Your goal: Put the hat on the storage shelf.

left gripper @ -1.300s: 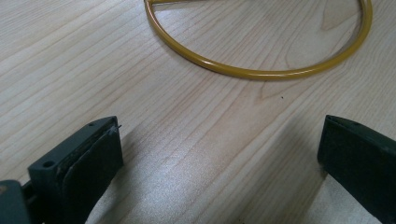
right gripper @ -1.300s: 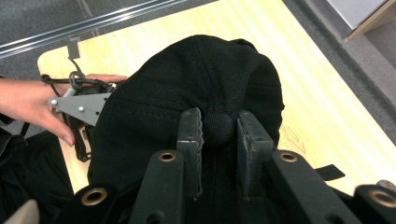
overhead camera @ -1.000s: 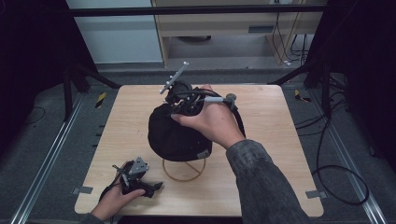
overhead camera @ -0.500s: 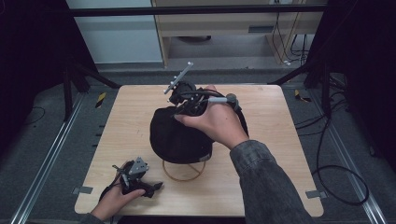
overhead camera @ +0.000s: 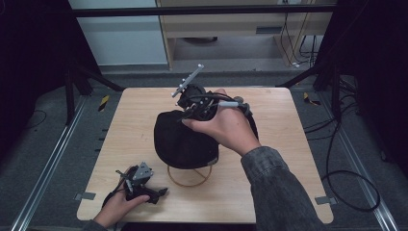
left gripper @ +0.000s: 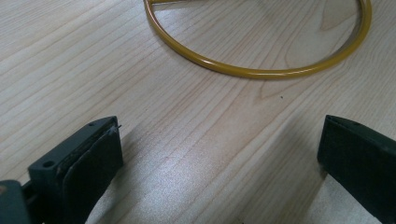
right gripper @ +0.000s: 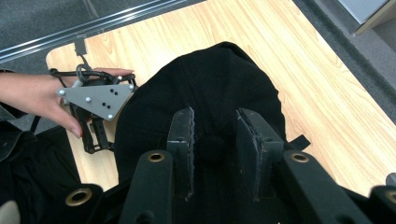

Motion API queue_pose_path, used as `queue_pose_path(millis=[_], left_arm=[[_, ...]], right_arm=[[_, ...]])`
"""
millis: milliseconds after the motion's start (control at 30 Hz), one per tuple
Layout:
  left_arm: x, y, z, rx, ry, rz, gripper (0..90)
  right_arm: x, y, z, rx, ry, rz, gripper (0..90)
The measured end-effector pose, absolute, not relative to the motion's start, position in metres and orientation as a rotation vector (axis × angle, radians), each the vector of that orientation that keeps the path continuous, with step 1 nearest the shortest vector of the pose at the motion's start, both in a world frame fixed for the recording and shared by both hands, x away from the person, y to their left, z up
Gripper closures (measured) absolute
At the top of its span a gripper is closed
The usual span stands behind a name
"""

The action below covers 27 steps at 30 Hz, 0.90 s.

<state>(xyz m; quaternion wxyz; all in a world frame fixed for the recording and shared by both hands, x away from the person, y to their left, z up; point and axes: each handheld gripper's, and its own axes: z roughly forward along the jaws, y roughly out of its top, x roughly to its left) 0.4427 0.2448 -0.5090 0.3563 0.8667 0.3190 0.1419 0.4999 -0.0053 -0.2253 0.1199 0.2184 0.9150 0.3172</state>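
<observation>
In the high view, a black cap (overhead camera: 185, 139) is seen seated on a yellow wire stand (overhead camera: 188, 176) near the middle of the wooden table (overhead camera: 288, 159). The right gripper (overhead camera: 188, 114) is held over the far side of the cap's crown, while the left gripper (overhead camera: 153, 192) is rested near the table's near-left corner, well apart from the cap. The placing of the cap on the stand is judged to be largely done; what seems left is the freeing and drawing away of the right gripper.

In the left gripper view, its jaws are seen wide apart with nothing between them, above bare wood. The yellow ring of the stand's base (left gripper: 261, 70) lies just ahead.

In the right gripper view, the jaws have just been opening and stand a little apart on either side of the cap's top button (right gripper: 213, 145); no firm pinch on it can be made out. The person's left hand (right gripper: 37, 95) is seen beyond the cap.

No brand, label or writing can be read on anything.
</observation>
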Motion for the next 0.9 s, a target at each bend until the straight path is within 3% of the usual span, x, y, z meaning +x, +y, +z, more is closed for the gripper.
queue_pose_path(millis=[633,900], left_arm=[[0.443,0.245,-0.509,2.238,0.824,0.367,0.0],[0.443,0.245,-0.509,2.238,0.824,0.367,0.0]], right_arm=[[0.489,-0.032,-0.219,0.667,2.636,0.992,66.4],[0.482,-0.040,-0.221,0.666,2.617,0.994,59.6]])
